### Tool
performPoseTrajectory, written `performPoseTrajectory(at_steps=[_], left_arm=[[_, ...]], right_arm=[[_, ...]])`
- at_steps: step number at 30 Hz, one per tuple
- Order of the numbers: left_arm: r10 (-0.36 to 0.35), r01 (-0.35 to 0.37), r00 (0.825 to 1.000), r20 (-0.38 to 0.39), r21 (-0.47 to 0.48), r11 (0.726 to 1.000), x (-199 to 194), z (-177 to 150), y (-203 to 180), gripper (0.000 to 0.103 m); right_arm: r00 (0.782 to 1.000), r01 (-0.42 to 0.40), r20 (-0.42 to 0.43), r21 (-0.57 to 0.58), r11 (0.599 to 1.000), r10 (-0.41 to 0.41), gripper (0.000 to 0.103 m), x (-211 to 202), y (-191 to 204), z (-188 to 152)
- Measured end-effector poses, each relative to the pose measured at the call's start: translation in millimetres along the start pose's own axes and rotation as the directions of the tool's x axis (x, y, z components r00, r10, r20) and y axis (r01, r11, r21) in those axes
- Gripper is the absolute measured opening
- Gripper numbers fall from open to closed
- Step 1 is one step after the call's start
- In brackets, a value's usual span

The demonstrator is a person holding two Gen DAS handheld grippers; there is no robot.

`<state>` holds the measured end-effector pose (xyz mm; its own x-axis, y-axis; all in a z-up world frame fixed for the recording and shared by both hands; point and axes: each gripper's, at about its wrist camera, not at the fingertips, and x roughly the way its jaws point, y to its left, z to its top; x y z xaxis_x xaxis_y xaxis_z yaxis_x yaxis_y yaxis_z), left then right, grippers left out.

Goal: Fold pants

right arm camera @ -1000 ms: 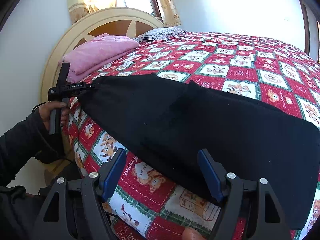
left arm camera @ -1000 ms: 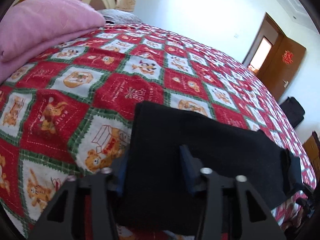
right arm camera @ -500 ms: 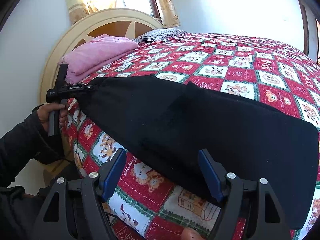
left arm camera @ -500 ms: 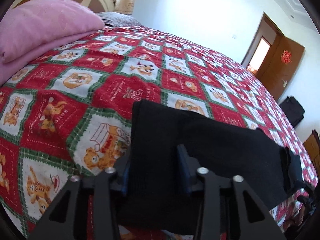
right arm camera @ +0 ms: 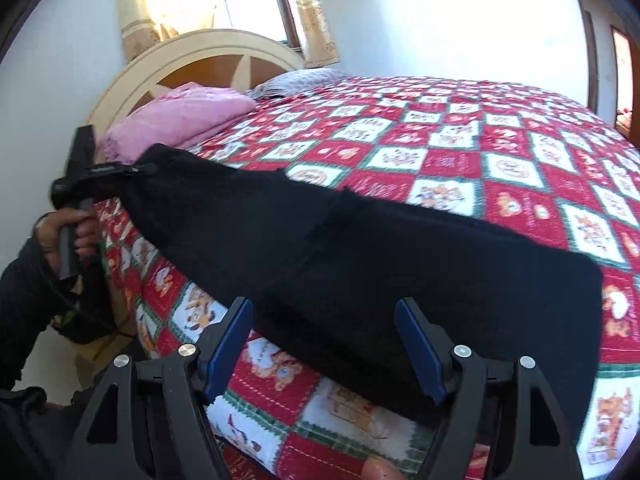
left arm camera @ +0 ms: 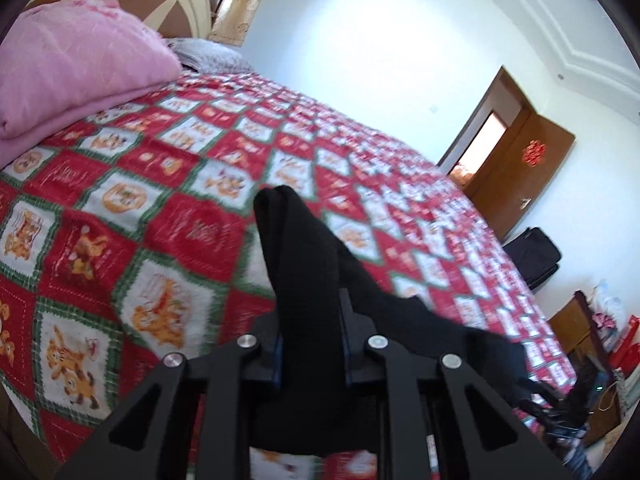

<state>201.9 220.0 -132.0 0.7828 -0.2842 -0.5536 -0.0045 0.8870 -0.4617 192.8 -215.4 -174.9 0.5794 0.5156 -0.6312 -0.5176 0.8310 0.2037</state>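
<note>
Left tongs (left arm camera: 310,338) clamp pants (left arm camera: 304,256); right tongs (right arm camera: 324,344) agape.

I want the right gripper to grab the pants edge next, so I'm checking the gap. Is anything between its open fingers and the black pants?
Nothing visible. The right gripper is open, and only bare bedspread lies before the near edge of the black pants. The left gripper is shut on their far end.

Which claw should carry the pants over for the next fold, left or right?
Left. The left claw is shut on one end of the black pants and holds it off the bedspread; the right claw is open, holding nothing.
</note>
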Motion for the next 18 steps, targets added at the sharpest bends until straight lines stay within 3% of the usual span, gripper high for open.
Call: performPoseTrajectory(at_steps=[9,18], left_arm=[[-0.155,0.154,0.988,0.014,0.041,0.987,-12,10,-79,0.021],[-0.301,0.309,0.951,-0.074,0.178,0.934,13,1,-191,0.021]], right_arm=[[0.995,0.089,0.026,0.142,0.986,-0.094,0.075,-41,-36,7],[0.978,0.183,0.063,0.211,0.96,-0.2,0.075,-81,-73,-2]])
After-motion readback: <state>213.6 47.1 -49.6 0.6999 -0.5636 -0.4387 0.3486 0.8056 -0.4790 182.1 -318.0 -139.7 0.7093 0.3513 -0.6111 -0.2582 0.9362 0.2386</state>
